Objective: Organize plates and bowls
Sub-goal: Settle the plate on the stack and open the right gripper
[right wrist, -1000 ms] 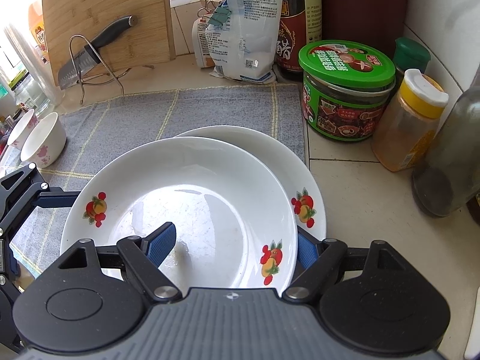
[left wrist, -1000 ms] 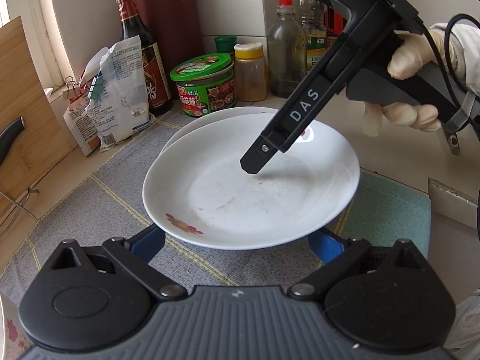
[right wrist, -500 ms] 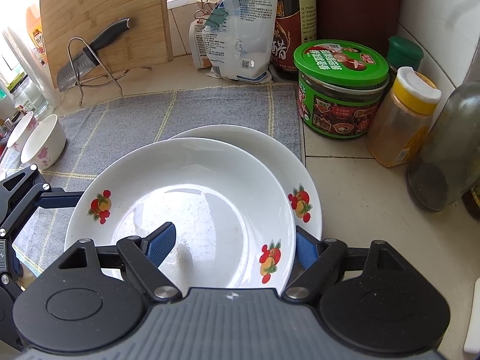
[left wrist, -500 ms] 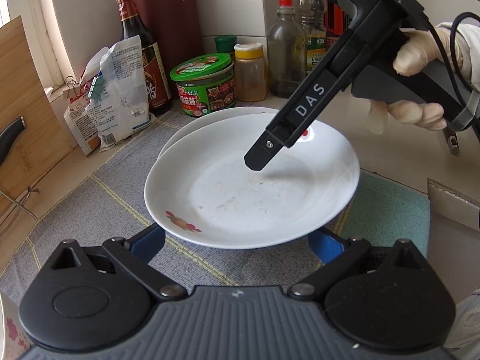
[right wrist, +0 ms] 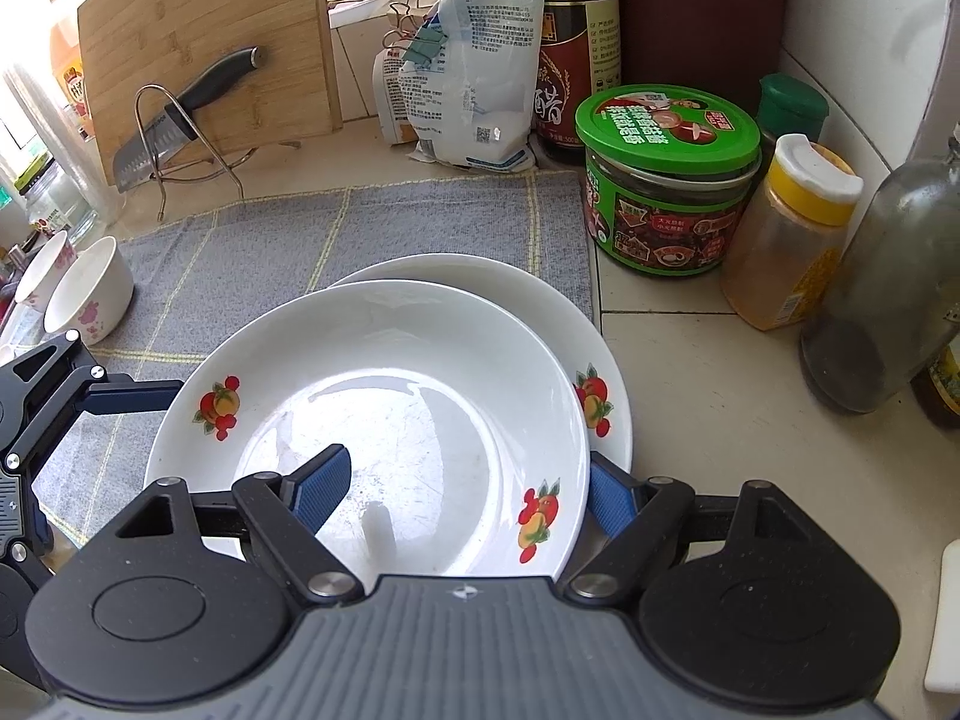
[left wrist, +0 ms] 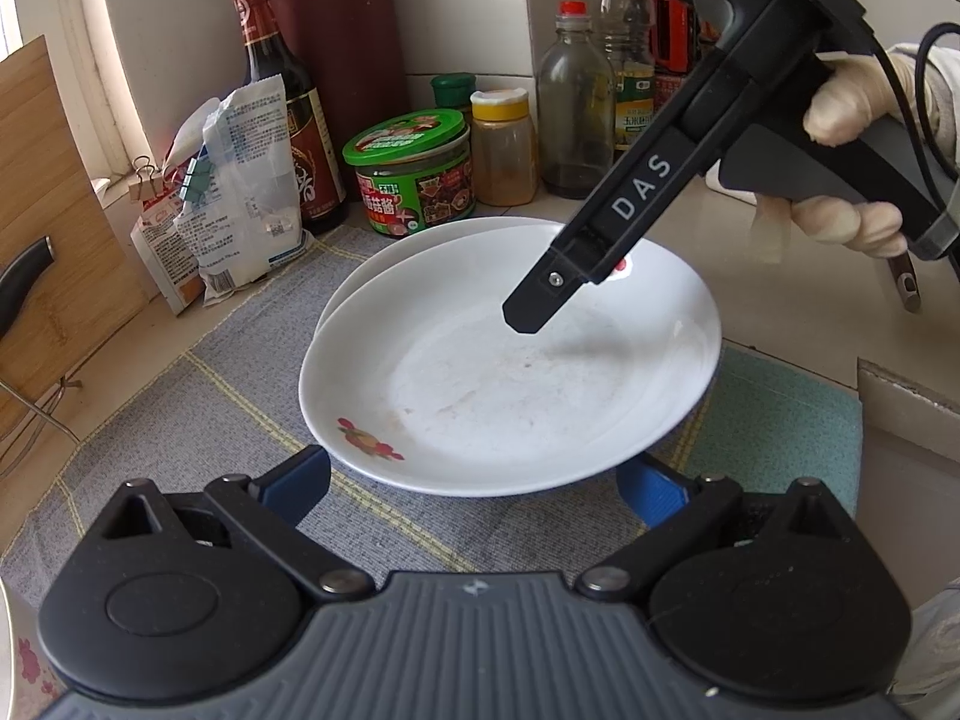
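Observation:
Two white plates with fruit prints lie overlapped on a grey mat. The top plate (left wrist: 510,384) (right wrist: 384,402) sits offset on the lower plate (left wrist: 420,240) (right wrist: 480,276), with its near rim raised. My left gripper (left wrist: 477,486) is open, its blue pads wide apart under that near rim. My right gripper (right wrist: 462,495) is open and straddles the top plate's rim, one pad over the inside, the other outside. Its near finger (left wrist: 600,228) hovers above the plate's middle.
Two small flowered bowls (right wrist: 90,294) stand at the mat's left edge. Behind the plates are a green-lidded jar (right wrist: 666,180), a yellow-capped spice jar (right wrist: 786,228), bottles and a clipped bag (right wrist: 474,66). A cutting board with a knife (right wrist: 180,114) leans at the back left.
The right gripper's finger has eased slightly up and back over the top plate. That plate has shifted a little to the right in the left wrist view.

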